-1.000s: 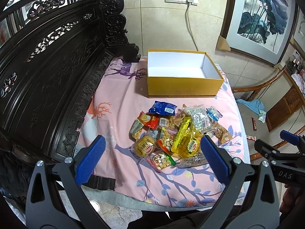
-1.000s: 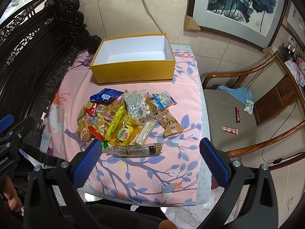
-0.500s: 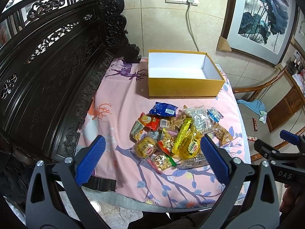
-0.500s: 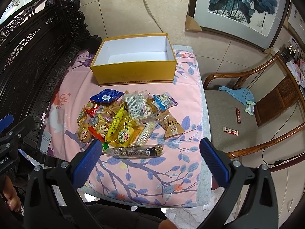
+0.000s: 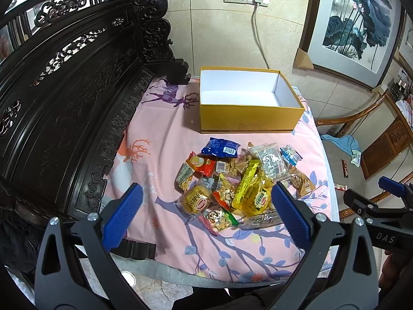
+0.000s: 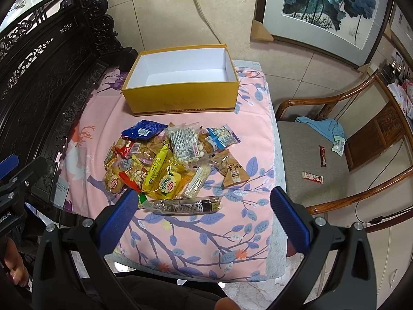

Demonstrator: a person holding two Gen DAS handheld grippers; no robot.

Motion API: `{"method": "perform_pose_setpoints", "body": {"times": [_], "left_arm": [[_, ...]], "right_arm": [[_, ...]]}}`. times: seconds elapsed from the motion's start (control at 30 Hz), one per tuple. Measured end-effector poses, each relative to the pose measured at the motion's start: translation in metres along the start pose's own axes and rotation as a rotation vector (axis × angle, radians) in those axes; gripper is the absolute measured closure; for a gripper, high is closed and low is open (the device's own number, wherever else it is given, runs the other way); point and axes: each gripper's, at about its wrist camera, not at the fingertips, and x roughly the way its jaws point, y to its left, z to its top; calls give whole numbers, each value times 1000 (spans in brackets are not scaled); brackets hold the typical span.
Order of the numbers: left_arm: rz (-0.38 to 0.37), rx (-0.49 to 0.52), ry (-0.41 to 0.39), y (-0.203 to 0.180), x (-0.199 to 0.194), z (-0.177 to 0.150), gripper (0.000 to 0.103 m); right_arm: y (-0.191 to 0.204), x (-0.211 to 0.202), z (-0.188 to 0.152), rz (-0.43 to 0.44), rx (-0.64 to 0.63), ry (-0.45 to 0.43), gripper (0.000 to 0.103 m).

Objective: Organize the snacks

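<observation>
The snacks lie in one loose pile on the pink cloth, in the middle of the table and a little toward its near edge. The packets overlap each other: a blue bag is at the far side, yellow packets are in the middle, a clear bag with a white label lies on top, and a long clear bar lies alone at the near side, just beside the pile. Behind the pile, apart from it, stands the yellow box with a white inside; nothing is in it.

The left gripper hangs above the near edge of the table with its blue fingers wide apart and nothing between them. The right gripper is the same: spread wide, holding nothing, above the near side of the pile.

A dark carved wooden bench back rises along the left of the table. On the right stands a wooden chair with a blue cloth and a few small packets on its seat.
</observation>
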Motion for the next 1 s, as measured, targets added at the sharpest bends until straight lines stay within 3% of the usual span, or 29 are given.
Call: {"method": "perform_pose_setpoints", "body": {"times": [1.0], "left_arm": [[-3,5,11,-10,12,-2,2]], "right_arm": [[-3,4,1,-2,2,9,1]]}}
